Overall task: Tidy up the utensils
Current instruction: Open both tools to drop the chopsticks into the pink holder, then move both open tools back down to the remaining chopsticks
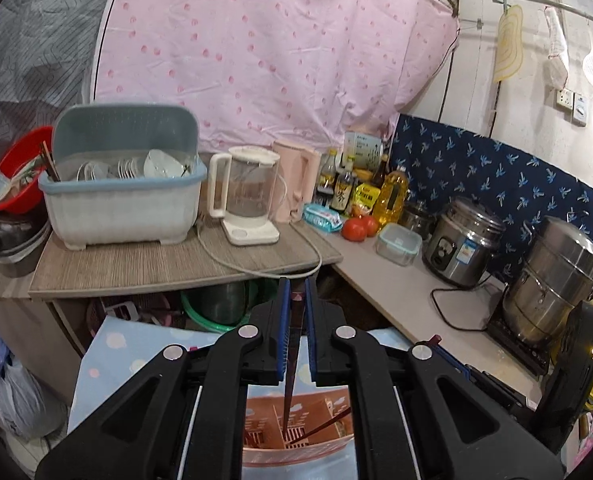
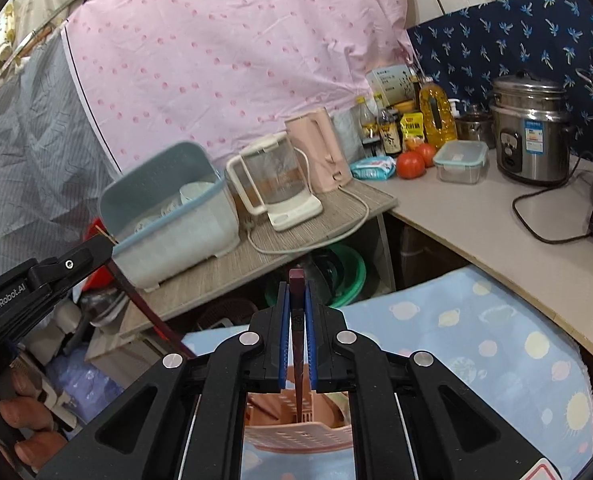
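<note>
My left gripper (image 1: 296, 285) is shut on a dark red chopstick (image 1: 292, 360). Its thin end slants down into a pink slotted utensil holder (image 1: 296, 452) below the fingers. A second chopstick (image 1: 324, 426) leans inside that holder. My right gripper (image 2: 296, 294) is shut on another dark red chopstick (image 2: 297, 344). That chopstick's blunt end pokes up past the fingertips and its tip reaches into the pink holder (image 2: 300, 438). The right wrist view also shows the left gripper (image 2: 102, 246) at the left, with its chopstick (image 2: 148, 312) running down to the right.
The holder stands on a blue planet-print cloth (image 2: 476, 340). Behind are a grey dish bin (image 1: 124, 204) with bowls and chopsticks, a glass kettle (image 1: 248, 196), a pink kettle (image 1: 296, 180), bottles, tomatoes (image 1: 358, 228), a lidded box (image 1: 398, 244), a rice cooker (image 1: 462, 240) with cable, and a steel steamer (image 1: 552, 284).
</note>
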Action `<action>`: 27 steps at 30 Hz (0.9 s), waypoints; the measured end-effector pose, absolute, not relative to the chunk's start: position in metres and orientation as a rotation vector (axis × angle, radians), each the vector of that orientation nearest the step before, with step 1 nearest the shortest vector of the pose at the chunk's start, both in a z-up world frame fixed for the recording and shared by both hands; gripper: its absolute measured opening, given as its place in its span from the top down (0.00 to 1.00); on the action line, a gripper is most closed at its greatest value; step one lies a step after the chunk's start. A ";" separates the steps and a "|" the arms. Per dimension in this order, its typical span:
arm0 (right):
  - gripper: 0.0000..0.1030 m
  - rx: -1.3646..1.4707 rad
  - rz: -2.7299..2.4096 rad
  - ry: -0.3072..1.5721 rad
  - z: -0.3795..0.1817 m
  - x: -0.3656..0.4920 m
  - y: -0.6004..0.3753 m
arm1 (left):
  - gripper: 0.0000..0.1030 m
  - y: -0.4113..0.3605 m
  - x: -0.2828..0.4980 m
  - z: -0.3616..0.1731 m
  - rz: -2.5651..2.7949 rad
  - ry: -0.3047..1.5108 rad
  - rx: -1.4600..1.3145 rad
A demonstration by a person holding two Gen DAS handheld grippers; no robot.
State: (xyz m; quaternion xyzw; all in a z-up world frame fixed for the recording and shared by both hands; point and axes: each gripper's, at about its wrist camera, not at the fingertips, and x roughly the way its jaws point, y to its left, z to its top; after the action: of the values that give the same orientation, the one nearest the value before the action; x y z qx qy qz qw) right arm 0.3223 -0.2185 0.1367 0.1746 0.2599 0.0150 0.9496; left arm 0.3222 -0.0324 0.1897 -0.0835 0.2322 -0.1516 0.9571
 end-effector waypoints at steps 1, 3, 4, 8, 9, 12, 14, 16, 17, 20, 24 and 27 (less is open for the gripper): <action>0.89 0.359 0.027 0.534 0.134 0.322 -0.220 | 0.93 -0.031 0.322 0.187 -0.305 0.481 -0.175; 0.74 0.367 0.002 0.528 0.133 0.317 -0.223 | 0.87 -0.028 0.319 0.184 -0.306 0.489 -0.184; 0.63 0.372 -0.010 0.518 0.134 0.312 -0.226 | 0.77 -0.027 0.317 0.183 -0.301 0.490 -0.187; 0.59 0.382 -0.017 0.492 0.140 0.291 -0.230 | 0.52 -0.020 0.301 0.185 -0.284 0.479 -0.191; 0.59 0.387 -0.013 0.489 0.141 0.285 -0.231 | 0.52 -0.019 0.295 0.185 -0.285 0.484 -0.185; 0.59 0.387 -0.005 0.485 0.143 0.265 -0.228 | 0.51 -0.019 0.278 0.183 -0.289 0.505 -0.164; 0.59 0.379 -0.001 0.483 0.143 0.250 -0.224 | 0.50 -0.020 0.266 0.180 -0.290 0.524 -0.146; 0.59 0.376 0.005 0.482 0.142 0.234 -0.221 | 0.50 -0.021 0.252 0.175 -0.289 0.545 -0.126; 0.59 0.376 0.009 0.483 0.141 0.225 -0.219 | 0.50 -0.021 0.244 0.171 -0.292 0.559 -0.122; 0.59 0.364 0.013 0.489 0.136 0.198 -0.212 | 0.49 -0.020 0.220 0.159 -0.296 0.595 -0.103; 0.59 0.337 0.012 0.512 0.122 0.160 -0.202 | 0.49 -0.014 0.189 0.137 -0.301 0.647 -0.096; 0.59 0.307 -0.005 0.540 0.106 0.130 -0.197 | 0.48 -0.010 0.166 0.118 -0.306 0.686 -0.091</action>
State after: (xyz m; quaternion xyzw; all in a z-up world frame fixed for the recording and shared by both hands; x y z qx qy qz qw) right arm 0.1305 -0.1967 0.1064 0.1510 0.2658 -0.0023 0.9521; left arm 0.1662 -0.0102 0.1180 -0.0443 0.3347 -0.1495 0.9293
